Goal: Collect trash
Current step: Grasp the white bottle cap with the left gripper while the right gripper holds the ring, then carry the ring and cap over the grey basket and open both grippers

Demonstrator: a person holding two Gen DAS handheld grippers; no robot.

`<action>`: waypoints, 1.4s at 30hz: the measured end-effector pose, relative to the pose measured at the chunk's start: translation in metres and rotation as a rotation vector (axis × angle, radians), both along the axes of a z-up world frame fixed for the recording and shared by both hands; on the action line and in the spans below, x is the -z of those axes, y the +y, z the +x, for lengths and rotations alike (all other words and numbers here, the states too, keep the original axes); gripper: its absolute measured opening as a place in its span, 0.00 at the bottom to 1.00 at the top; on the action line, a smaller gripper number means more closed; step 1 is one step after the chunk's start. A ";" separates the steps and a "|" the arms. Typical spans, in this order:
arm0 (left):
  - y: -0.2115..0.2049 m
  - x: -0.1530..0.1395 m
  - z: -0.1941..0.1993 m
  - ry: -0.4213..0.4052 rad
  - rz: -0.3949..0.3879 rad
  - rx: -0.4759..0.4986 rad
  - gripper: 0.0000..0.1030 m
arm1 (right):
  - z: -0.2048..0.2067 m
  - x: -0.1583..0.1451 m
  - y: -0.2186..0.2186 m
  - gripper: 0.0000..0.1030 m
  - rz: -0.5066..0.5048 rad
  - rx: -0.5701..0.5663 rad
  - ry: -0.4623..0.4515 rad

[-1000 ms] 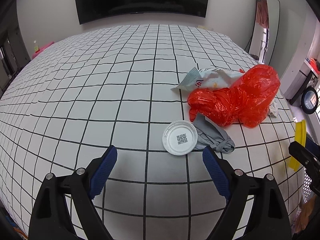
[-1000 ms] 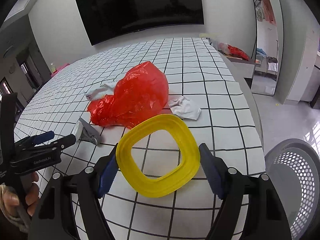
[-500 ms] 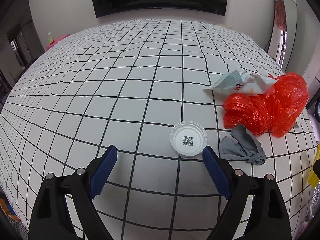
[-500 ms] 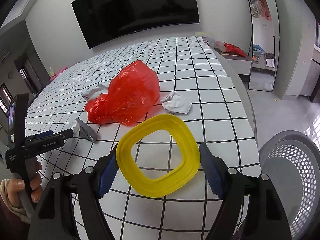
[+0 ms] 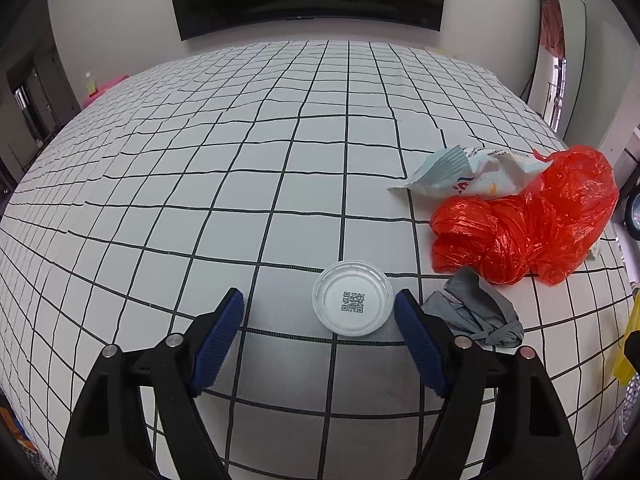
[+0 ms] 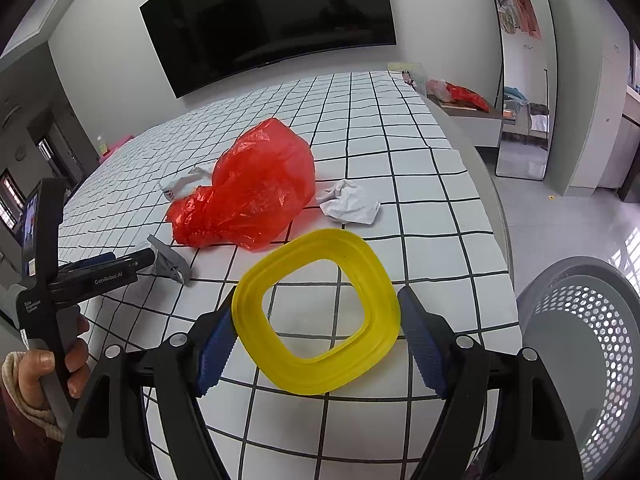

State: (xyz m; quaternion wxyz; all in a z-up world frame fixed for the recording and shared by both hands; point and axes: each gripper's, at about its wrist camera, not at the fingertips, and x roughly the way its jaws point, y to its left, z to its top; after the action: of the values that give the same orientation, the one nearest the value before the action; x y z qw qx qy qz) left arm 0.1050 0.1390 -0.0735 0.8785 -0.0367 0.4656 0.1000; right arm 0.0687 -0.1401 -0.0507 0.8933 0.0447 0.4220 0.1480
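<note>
My left tongs (image 5: 318,312) hang spread over the checked bed (image 5: 240,184), the clear lid (image 5: 352,304) lying between the tips, nearer the right one. My right tongs (image 6: 316,312) pinch the yellow ring (image 6: 316,312) near the bed's edge, beside the grey basket (image 6: 576,344), which the frame cuts off. The red bag (image 6: 248,196) half hides a wrapper (image 5: 464,176). A grey rag (image 5: 474,312) and crumpled tissue (image 6: 350,202) lie beside the bag.

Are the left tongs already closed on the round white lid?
No: the left tongs stand open, with the white lid lying flat on the checked cloth between their tips.
</note>
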 end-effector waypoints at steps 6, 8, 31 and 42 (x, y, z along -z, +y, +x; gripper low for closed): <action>-0.007 -0.002 -0.004 -0.008 -0.028 0.054 0.38 | 0.000 0.001 -0.001 0.72 0.007 0.003 0.004; -0.009 -0.002 -0.006 -0.012 -0.024 0.063 0.38 | -0.001 0.001 -0.001 0.72 0.008 0.003 0.003; -0.090 -0.059 -0.070 -0.147 -0.032 0.241 0.38 | -0.055 -0.021 -0.042 0.72 -0.011 0.101 -0.037; -0.180 -0.066 -0.074 -0.158 -0.070 0.432 0.38 | -0.081 -0.022 -0.106 0.72 -0.031 0.238 -0.028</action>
State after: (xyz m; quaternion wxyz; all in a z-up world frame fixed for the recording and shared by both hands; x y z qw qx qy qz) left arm 0.0315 -0.0405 -0.0075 0.9114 0.0255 0.3958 -0.1096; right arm -0.0123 -0.2463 -0.0285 0.9111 0.0787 0.4032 0.0348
